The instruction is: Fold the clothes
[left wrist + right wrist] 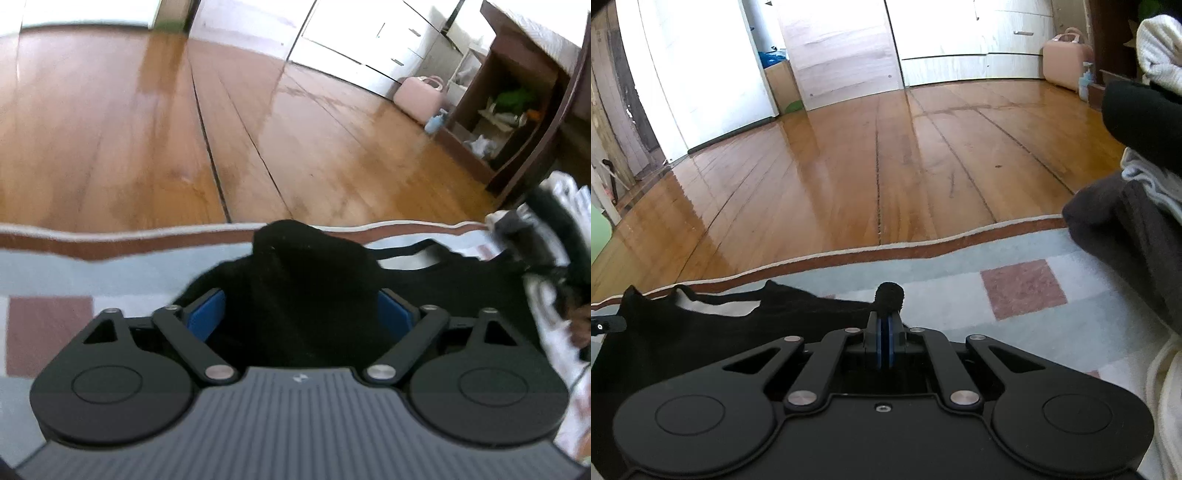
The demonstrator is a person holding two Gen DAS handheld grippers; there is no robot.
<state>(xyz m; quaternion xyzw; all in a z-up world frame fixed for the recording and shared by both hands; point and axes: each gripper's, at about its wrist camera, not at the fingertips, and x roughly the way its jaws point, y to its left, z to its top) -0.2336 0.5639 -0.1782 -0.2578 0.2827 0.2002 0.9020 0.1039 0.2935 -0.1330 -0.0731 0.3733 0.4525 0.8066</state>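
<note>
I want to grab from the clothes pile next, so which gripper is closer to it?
Right, probably. The pile of clothes sits just right of the right gripper, which pinches the black garment. The left gripper sits farther along the garment, away from the pile.

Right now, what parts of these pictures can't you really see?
- Left wrist view: the left gripper fingertips are buried under bunched black garment, so its grip is unclear.
- Left wrist view: the clothes pile is blurred and cut by the right edge.
- Right wrist view: the garment's lower part hides behind the right gripper.
</note>
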